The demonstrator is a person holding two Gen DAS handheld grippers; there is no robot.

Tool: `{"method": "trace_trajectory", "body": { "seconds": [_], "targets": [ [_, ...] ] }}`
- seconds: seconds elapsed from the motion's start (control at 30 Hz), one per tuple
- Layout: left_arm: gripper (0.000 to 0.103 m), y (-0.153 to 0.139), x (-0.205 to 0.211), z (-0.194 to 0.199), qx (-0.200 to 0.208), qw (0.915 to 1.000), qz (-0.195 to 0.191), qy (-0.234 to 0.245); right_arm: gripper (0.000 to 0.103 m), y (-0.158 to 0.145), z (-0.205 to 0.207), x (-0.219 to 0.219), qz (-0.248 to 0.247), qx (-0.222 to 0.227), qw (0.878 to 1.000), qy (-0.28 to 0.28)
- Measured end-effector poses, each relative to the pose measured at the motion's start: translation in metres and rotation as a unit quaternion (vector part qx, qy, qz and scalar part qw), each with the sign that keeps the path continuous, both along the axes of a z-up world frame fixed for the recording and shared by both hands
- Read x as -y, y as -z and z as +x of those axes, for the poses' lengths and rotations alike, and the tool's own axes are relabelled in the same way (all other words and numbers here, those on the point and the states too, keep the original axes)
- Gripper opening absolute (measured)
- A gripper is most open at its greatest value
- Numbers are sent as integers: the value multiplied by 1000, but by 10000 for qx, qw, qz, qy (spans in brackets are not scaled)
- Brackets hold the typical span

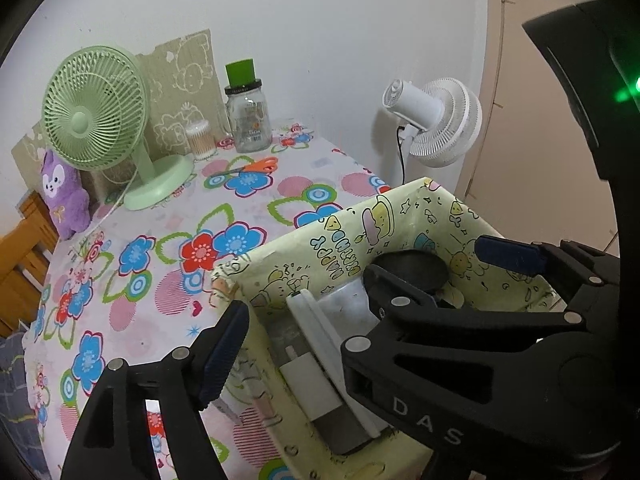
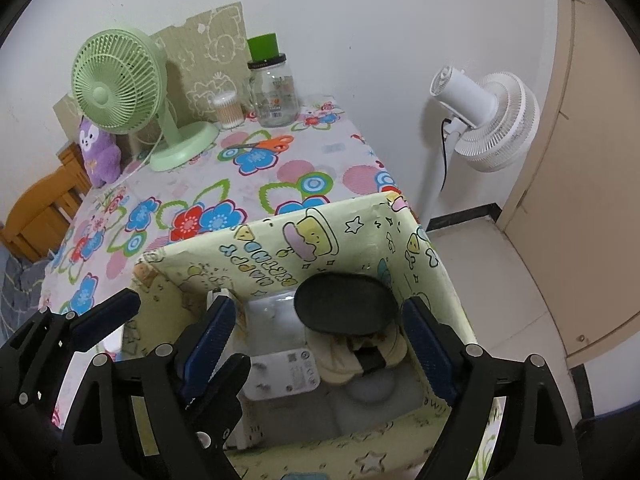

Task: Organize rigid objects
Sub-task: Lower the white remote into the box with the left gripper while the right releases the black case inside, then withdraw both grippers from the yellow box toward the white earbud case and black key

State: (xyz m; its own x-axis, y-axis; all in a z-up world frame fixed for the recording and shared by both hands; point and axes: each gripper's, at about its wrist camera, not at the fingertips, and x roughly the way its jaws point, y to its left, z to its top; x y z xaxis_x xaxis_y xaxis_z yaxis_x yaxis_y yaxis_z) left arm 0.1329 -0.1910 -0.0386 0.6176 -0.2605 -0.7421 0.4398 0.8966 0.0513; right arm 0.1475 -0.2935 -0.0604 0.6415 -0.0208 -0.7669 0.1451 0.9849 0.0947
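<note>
A: Left wrist view. State of the left gripper?

B: Jaws apart, nothing clamped. One finger sits outside the box wall, the other over its interior. The right gripper crosses in front, above the contents.

A: Location of the rigid objects?

B: Inside the box, which stands at the near right corner of the table. A white adapter leans against the left wall; a dark oval item lies toward the far wall. Judged purpose: the box collects loose items in one place.

A: Right wrist view?

B: The right gripper is apart and empty, straddling the box opening. The left gripper spans the left wall. The adapter and oval item rest inside.

A: Items remaining?

B: Scissors lie near the table's far edge, likely the next candidate.
</note>
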Motion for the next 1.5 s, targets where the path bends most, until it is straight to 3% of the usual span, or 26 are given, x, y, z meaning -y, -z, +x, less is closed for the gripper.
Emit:
{"method": "trace_trajectory", "body": {
  "seconds": [0.9, 1.5],
  "targets": [
    [89, -19, -59, -47, 348, 9991, -43, -224, 88, -28, -48, -63, -353, 332, 9987, -153],
    [92, -13, -106, -63, 475, 9970, -84, -602, 88, -24, -64, -110, -430, 424, 9977, -313]
  ]
}}
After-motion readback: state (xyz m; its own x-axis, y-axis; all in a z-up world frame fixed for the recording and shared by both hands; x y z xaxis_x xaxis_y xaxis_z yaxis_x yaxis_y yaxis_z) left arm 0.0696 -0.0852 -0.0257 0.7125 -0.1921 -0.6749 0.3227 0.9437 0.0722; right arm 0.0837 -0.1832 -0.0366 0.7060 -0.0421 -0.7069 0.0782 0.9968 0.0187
